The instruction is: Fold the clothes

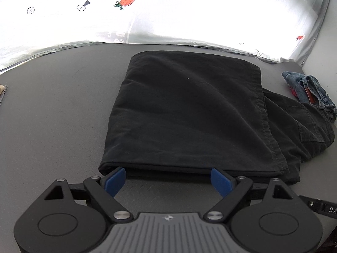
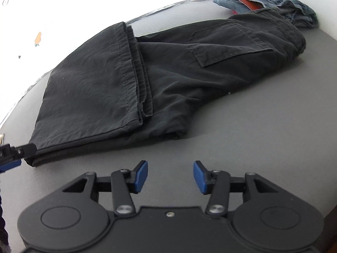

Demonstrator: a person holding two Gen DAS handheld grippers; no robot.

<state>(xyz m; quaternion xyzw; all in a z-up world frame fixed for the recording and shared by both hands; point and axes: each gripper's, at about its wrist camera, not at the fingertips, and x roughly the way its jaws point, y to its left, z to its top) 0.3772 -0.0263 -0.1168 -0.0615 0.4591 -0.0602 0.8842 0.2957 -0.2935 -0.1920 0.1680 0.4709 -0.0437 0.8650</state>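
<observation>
Black trousers lie partly folded on the grey table. The legs are folded over the seat, and the waist and back pocket stick out to the right. My left gripper is open, its blue pads at the near folded edge of the trousers. My right gripper is open and empty, a short way in front of the trousers' near edge. The left gripper's tip shows at the far left of the right wrist view.
Folded blue jeans lie at the table's far right, next to the black waist; they also show in the right wrist view. A white cloth with carrot prints hangs behind the table. A beige item lies at the left edge.
</observation>
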